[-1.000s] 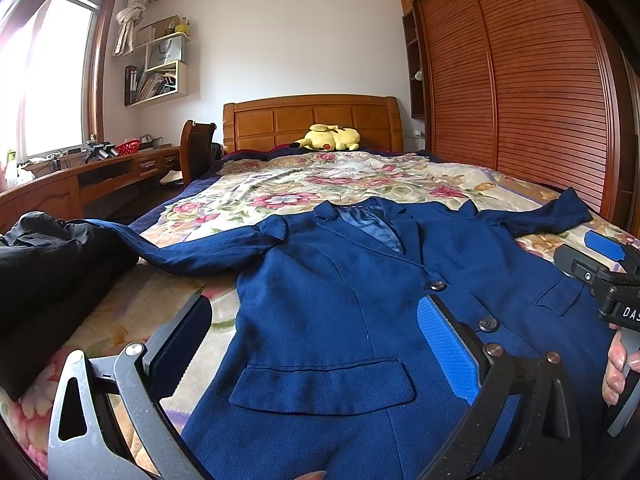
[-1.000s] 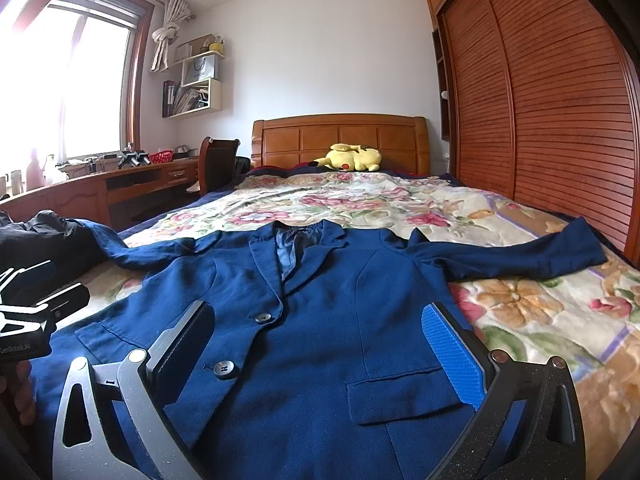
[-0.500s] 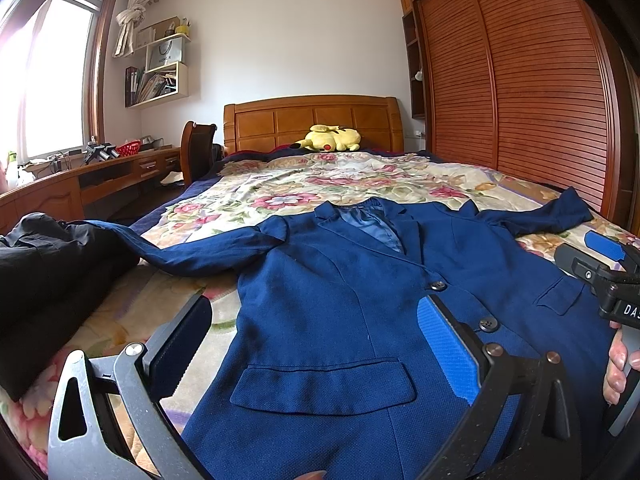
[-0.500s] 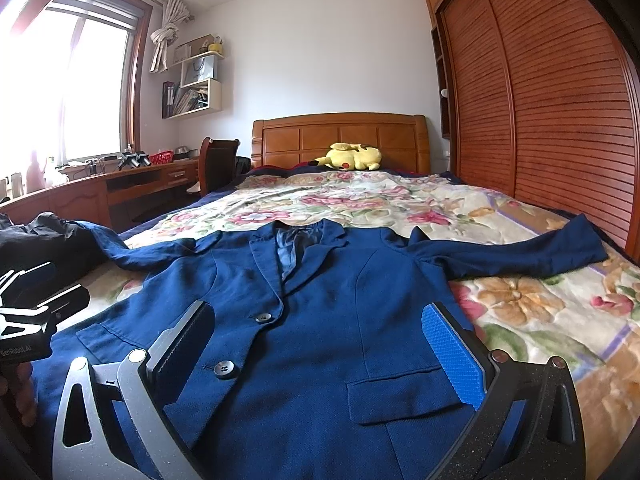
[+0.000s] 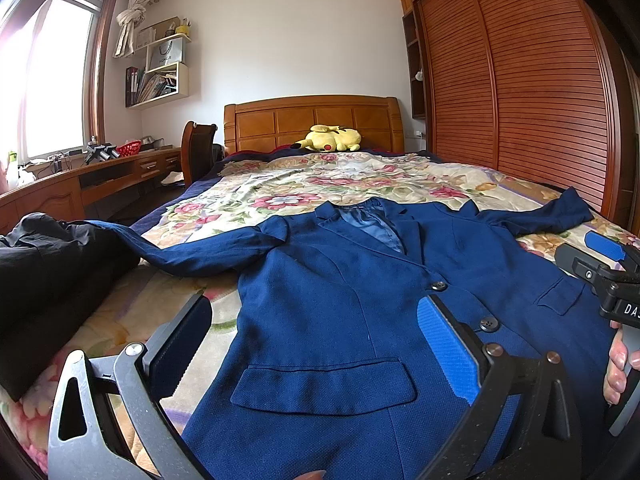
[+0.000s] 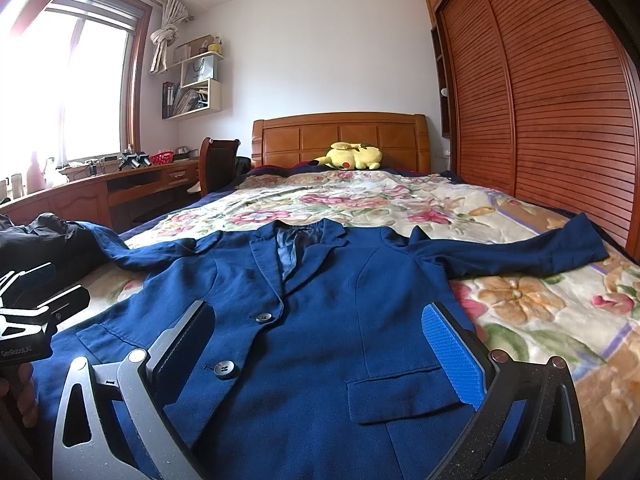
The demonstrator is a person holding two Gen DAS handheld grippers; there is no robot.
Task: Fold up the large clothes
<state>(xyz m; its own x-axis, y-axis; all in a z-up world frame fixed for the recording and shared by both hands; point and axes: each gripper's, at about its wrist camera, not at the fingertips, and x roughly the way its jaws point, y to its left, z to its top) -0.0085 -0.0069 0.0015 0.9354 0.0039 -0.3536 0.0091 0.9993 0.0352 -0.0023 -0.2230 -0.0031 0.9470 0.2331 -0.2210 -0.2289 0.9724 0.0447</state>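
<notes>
Navy jacket [image 6: 320, 320] lay flat and unfolded on the bed [image 6: 540, 312], ahead of both wide, empty jaws; judging so, folding hadn't begun, and a sleeve [image 6: 512, 252] wanted gripping first.

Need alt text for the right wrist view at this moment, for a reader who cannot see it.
A navy blazer lies face up and buttoned on a floral bedspread, both sleeves spread outward. The open right gripper hovers over its lower front, and the left gripper shows at the left edge. A yellow plush toy rests by the wooden headboard.
</notes>
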